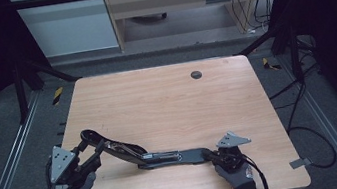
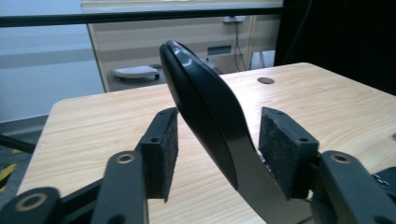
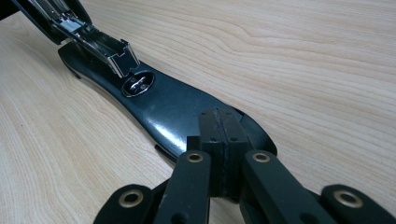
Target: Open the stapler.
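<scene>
My right gripper (image 3: 223, 154) is closed, pinning the black metal stapler's base (image 3: 187, 112) to the wooden worktop (image 1: 167, 99); my left gripper (image 2: 219, 144) straddles its raised top arm (image 2: 205, 107), jaws apart, not pressing.

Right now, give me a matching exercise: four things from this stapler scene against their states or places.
Things:
1. left gripper
2. right gripper
3. stapler arm
4. stapler base

States or places:
A. lying flat on the table
B. jaws apart, pads either side of the arm
C. swung up and open
D. jaws shut, pressing down on the base

Pairs: 1-B, 2-D, 3-C, 4-A
</scene>
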Demonstrator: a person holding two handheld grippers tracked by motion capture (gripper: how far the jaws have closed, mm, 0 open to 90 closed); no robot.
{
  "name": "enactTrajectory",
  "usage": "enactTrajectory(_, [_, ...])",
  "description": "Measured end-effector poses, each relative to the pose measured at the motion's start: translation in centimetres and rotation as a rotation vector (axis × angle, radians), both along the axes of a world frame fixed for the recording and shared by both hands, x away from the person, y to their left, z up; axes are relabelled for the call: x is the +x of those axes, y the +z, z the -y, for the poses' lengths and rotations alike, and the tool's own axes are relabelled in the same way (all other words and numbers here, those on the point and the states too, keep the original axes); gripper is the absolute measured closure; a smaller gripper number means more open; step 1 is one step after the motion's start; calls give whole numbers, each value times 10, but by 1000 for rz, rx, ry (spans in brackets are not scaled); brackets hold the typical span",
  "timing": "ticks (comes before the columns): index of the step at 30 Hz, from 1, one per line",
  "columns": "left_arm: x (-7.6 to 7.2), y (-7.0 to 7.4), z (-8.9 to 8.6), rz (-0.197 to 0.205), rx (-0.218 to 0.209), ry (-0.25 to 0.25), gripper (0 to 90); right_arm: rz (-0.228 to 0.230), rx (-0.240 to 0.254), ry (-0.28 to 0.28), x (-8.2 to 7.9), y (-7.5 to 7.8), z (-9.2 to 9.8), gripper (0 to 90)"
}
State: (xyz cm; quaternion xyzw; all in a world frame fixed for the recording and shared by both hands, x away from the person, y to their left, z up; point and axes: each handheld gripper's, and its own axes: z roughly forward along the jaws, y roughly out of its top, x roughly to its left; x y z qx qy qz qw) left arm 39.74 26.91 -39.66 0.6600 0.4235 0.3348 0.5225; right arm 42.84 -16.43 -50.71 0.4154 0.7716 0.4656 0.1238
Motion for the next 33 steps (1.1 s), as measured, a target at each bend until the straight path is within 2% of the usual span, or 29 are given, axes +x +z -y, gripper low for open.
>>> enactTrajectory(2, [-1,1,0,-1,-1,-10,436,-1,-2,-2,0,0,0,900])
enactTrajectory(7, [-2,-1,2,-10,28,-26,372,1,-3,-4,0,0,-1,900])
enactTrajectory(10, [-5,-4,2,-35,41,-12,349,6,-6,-1,0,0,-1,900])
enactTrajectory(17, [-12,-22,-2,-88,84,-5,322,5,-8,-8,0,0,-1,900])
enactTrajectory(19, [-13,-30,-4,-106,90,4,322,7,-19,-11,0,1,-1,900])
enactTrajectory(22, [-12,-38,-5,-123,95,20,325,11,-3,-5,0,4,0,900])
enactTrajectory(30, [-8,-49,-6,-144,98,42,361,47,9,-15,0,17,11,900])
enactTrajectory(33, [-6,-54,-7,-170,94,48,382,56,9,-23,0,22,17,900])
